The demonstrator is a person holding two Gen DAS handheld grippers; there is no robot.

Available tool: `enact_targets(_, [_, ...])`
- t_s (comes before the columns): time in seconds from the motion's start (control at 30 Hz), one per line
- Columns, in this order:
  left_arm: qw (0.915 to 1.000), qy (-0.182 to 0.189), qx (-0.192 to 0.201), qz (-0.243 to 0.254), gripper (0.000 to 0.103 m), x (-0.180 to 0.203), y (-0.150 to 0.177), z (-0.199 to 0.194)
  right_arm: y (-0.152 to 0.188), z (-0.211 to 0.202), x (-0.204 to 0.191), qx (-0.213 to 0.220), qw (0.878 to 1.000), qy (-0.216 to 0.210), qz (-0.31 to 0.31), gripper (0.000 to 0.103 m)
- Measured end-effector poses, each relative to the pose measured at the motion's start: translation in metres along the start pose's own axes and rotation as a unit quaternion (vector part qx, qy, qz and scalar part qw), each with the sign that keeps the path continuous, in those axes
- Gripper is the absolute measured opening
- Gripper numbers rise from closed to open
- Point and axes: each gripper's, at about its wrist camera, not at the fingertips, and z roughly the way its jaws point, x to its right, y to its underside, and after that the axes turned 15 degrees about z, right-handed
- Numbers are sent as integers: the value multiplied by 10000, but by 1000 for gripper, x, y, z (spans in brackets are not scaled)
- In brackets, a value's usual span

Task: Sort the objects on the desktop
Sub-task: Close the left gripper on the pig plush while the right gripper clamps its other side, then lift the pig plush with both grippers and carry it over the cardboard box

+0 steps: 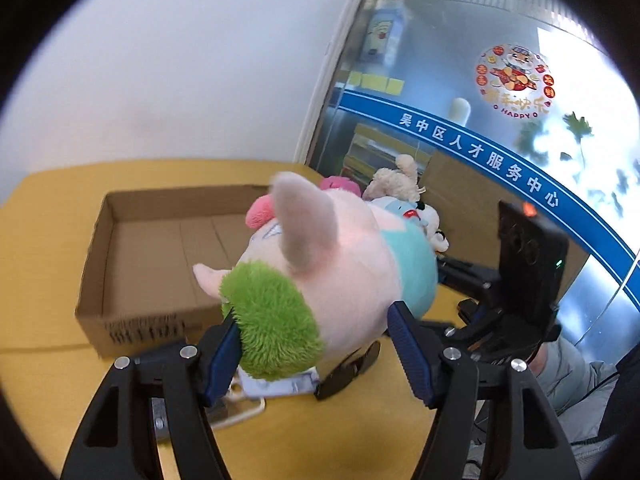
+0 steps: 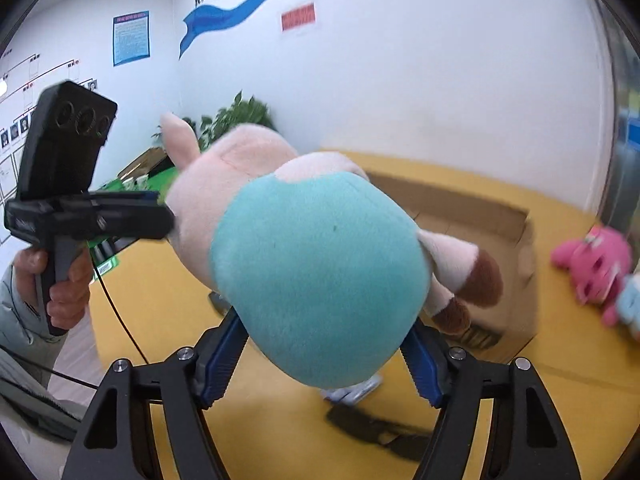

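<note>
A pink plush pig (image 1: 336, 264) with a green tuft and a teal shirt hangs above the yellow table (image 1: 48, 272), carried by both grippers. My left gripper (image 1: 316, 344) is shut on its head end, with one blue pad pressed into the green tuft. My right gripper (image 2: 320, 360) is shut on the teal body (image 2: 316, 280). In the right wrist view the left gripper (image 2: 160, 216) reaches the toy's head from the left, held by a hand (image 2: 60, 288). The open, empty cardboard box (image 1: 152, 240) lies just behind the toy.
Several other plush toys, pink (image 1: 340, 184) and beige (image 1: 396, 184), lie beside the box by the glass wall; the pink one (image 2: 592, 264) shows again at the right. A white card (image 1: 276, 384) and a black item (image 1: 352, 364) lie on the table under the pig.
</note>
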Motion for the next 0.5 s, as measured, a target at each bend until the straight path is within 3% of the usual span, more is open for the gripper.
enact_targets(0.27, [9977, -3, 610, 281, 65, -20, -48, -4, -78, -27, -15, 710, 9942, 430, -678, 71])
enact_targets(0.5, [9934, -476, 959, 406, 65, -51, -81, -21, -126, -12, -27, 895, 9918, 221, -880, 71])
